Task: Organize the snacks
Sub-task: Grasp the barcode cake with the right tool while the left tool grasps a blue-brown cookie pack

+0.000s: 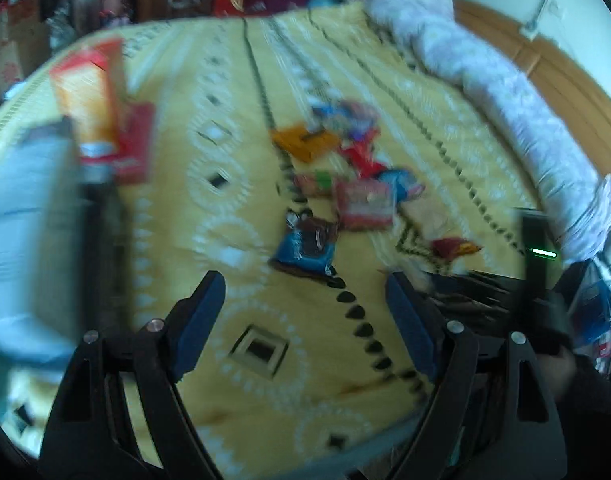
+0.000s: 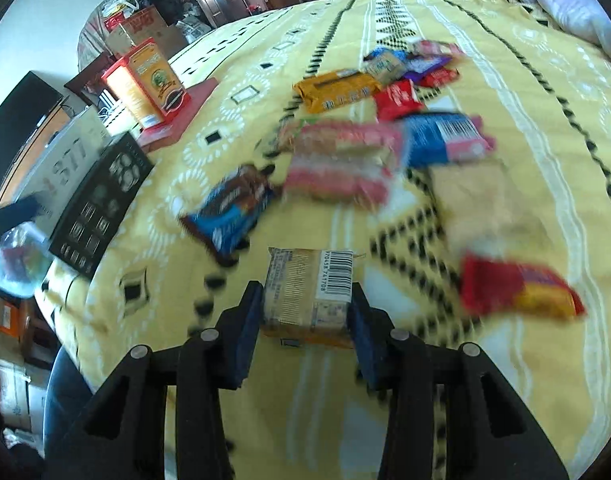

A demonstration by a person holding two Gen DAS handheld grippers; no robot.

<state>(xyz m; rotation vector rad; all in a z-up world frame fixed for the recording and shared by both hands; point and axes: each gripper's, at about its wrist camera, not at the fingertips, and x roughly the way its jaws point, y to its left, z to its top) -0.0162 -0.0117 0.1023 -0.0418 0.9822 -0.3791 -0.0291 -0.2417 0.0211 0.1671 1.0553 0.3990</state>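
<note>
Several snack packets lie scattered on a yellow patterned bedspread. My right gripper is shut on a beige cracker packet with a barcode, held above the bedspread. Beyond it lie a blue-brown packet, a pink packet, a blue packet, an orange packet and a red-yellow packet. My left gripper is open and empty above the bedspread, short of the blue-brown packet and the pink packet.
An orange-red box stands upright at the bed's left side, with a black box and a white box near it. A white quilt lies along the far right. The orange-red box shows at left in the left wrist view.
</note>
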